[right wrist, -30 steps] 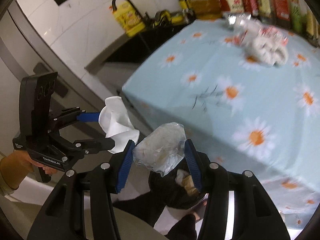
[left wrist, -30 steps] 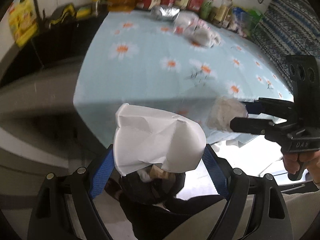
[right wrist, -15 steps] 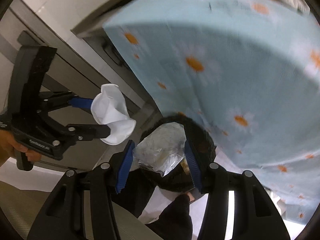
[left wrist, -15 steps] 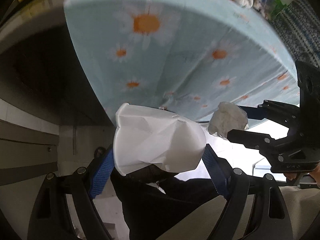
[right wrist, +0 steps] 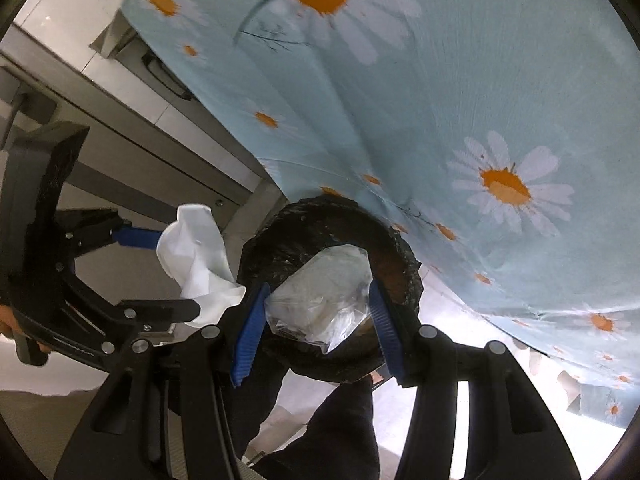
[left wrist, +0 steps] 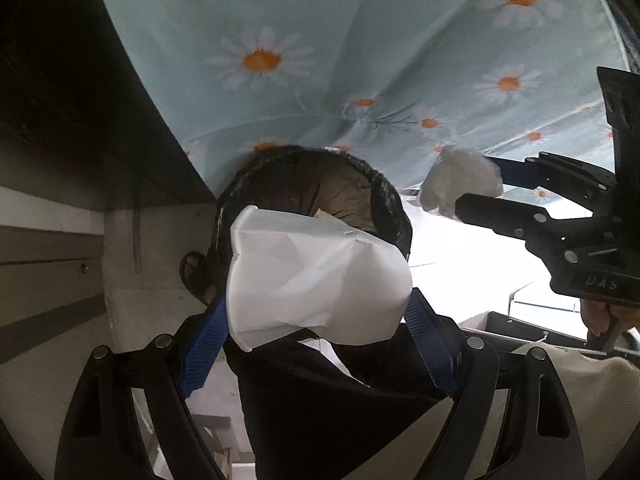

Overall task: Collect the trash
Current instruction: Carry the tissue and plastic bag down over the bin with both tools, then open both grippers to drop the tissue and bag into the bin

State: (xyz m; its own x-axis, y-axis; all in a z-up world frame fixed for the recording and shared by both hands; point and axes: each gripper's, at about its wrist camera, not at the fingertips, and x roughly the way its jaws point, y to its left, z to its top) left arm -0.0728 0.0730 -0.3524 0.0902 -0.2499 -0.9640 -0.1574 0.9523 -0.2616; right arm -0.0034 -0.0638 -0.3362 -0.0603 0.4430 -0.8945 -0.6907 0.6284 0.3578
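Two pieces of trash held over the bin, beside the hanging tablecloth.

Left gripper (left wrist: 316,344) pinching a crumpled white cup (left wrist: 316,284) between blue pads (left wrist: 200,356), pointed steeply down at the bin (left wrist: 394,208) with its black liner and brownish scraps inside. Right gripper (right wrist: 316,320) clamped on a clear plastic wad (right wrist: 320,296), likewise aimed down, the wad framed against the bin's (right wrist: 404,248) dark mouth. Seen from the left wrist, right gripper (left wrist: 480,188) off to the right with the wad (left wrist: 460,184) near the bin rim but apart from it. Seen from the right wrist, left gripper (right wrist: 168,272) at left, cup (right wrist: 196,256) just beside the rim. Daisy-print blue tablecloth (left wrist: 360,40) draped behind the bin, touching its far edge. Grey cabinet (right wrist: 120,128) to the left. Hand (left wrist: 604,316) partly visible on the right handle.
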